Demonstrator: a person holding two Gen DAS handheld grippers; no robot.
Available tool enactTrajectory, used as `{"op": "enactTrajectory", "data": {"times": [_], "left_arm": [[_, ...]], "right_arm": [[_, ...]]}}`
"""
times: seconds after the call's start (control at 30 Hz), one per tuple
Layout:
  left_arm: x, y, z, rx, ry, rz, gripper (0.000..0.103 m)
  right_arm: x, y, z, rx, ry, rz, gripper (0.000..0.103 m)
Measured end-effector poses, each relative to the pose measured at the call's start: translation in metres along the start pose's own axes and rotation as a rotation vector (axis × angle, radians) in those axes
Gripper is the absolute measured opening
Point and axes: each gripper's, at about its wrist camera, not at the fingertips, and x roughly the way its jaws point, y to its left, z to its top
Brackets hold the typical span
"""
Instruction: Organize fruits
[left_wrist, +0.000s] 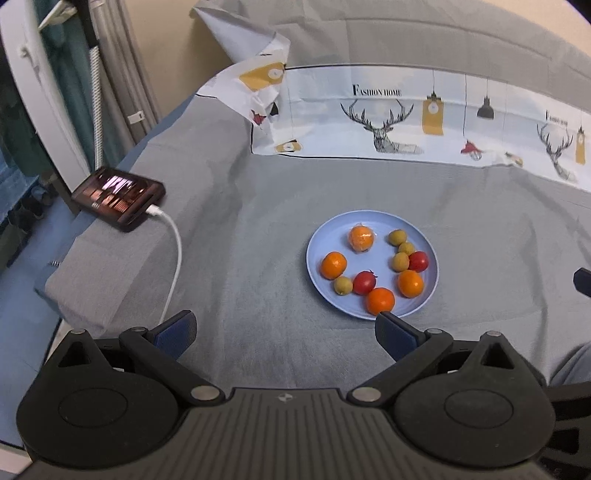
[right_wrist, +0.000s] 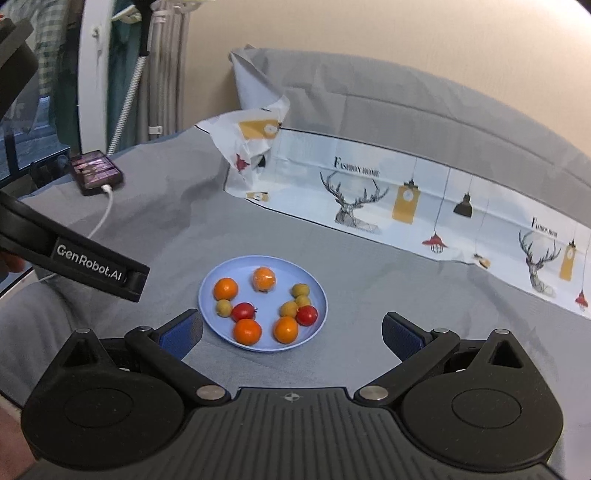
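All the fruit I can see sits on the blue plate (left_wrist: 428, 291) on the grey sheet (left_wrist: 258, 229): four oranges (left_wrist: 333, 264), one of them seemingly wrapped, two red tomatoes (left_wrist: 364, 282) and four small yellow-green fruits (left_wrist: 400, 261), kinds mixed together. My left gripper (left_wrist: 284, 328) and right gripper (right_wrist: 291, 328) hover short of the plate, jaws spread wide, holding nothing. This fits either gathering finished or sorting by kind pending; I can't tell which.
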Motion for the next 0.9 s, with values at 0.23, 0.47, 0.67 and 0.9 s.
{"op": "enactTrajectory", "data": {"times": [0.23,0.47,0.67,0.9], "left_arm": [[0.016,-0.010,0.012,0.023,0.027,0.006,0.103],[0.027,-0.016,0.015,0.028,0.059,0.004,0.103],[0.029,-0.018,0.016,0.036,0.066,0.009,0.103],[0.031,-0.019,0.015,0.037,0.075,0.011,0.103]], "right_arm": [[0.024,-0.011,0.000,0.058,0.031,-0.002,0.102],[0.037,-0.015,-0.001,0.069,0.052,0.008,0.102],[0.042,-0.019,-0.001,0.084,0.056,0.005,0.102],[0.042,-0.019,-0.001,0.082,0.058,0.006,0.102]]}}
